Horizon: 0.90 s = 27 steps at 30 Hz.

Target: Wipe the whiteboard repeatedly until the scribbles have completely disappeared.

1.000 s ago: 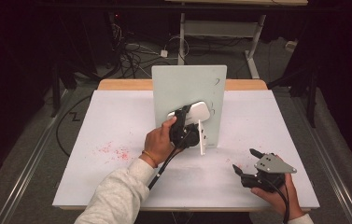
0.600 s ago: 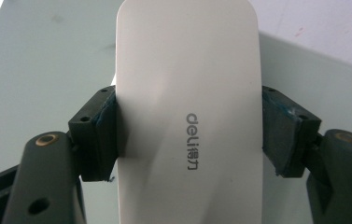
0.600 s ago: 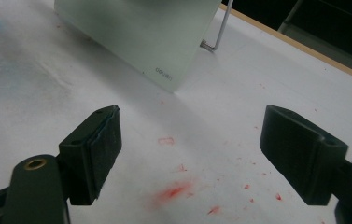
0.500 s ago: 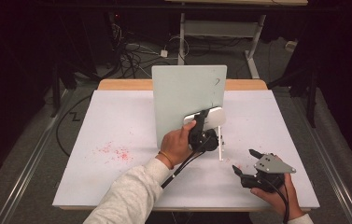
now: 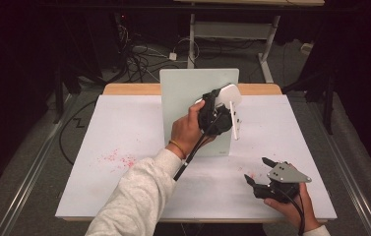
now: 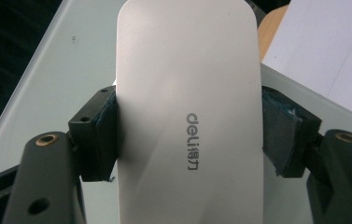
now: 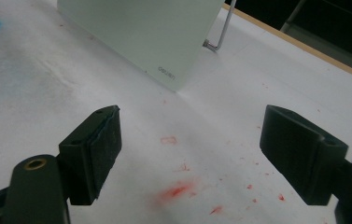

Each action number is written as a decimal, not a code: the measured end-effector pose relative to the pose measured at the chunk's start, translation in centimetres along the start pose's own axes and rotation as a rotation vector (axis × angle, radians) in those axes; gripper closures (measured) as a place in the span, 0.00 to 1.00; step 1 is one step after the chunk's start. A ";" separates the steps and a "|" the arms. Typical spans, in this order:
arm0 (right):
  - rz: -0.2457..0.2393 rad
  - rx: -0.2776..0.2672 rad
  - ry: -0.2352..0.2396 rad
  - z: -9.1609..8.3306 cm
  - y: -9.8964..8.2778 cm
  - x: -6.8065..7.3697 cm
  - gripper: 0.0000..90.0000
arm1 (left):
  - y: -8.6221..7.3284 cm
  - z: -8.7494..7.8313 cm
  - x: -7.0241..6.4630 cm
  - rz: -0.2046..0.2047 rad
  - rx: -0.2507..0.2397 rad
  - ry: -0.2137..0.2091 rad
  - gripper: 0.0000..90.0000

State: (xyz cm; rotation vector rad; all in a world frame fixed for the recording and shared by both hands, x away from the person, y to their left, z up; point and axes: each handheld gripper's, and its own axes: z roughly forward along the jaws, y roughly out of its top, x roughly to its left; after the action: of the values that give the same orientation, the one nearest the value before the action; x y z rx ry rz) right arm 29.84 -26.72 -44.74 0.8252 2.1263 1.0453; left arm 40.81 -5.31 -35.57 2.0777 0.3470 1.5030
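Wiping looks like the step in hand: in the high view the left hand-held gripper [image 5: 218, 114] holds a white, flat, rounded plastic eraser [image 5: 228, 93] against the right part of the upright pale-green glass board [image 5: 185, 93], which stands at the far middle of the white-covered tabletop [image 5: 124, 128]. The right hand-held gripper [image 5: 261, 170] rests low at the near right of the tabletop, well apart from the board.

From the left gripper view, the jaws are clenched on the eraser's [image 6: 190, 107] two long edges, its grey printed logo facing the camera, the board [image 6: 52, 70] just behind it.

From the right gripper view, the jaws stand wide apart and released, with red smudges [image 7: 176, 189] on the tabletop between them and the board's near corner [image 7: 145, 32] farther off.

Next, I judge, the eraser must stay flat against the glass while sweeping, with pressure light enough not to tip the board.
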 end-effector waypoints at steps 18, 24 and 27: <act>-0.008 0.004 0.012 0.1 0.0 0.3 0.24 | -4.5 -0.9 -8.4 0.090 0.029 -0.032 0.32; 0.003 0.002 0.022 0.2 -0.1 0.1 0.24 | -2.9 -0.6 -5.2 0.055 0.008 -0.035 0.32; -0.001 -0.005 0.022 0.1 0.0 0.3 0.24 | -1.5 -0.3 -2.5 0.028 0.004 -0.019 0.32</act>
State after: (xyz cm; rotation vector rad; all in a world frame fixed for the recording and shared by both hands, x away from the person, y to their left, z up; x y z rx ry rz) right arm 29.71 -26.46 -44.83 0.8138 2.1413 1.0627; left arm 39.81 -5.27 -38.33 2.1070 0.3155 1.4992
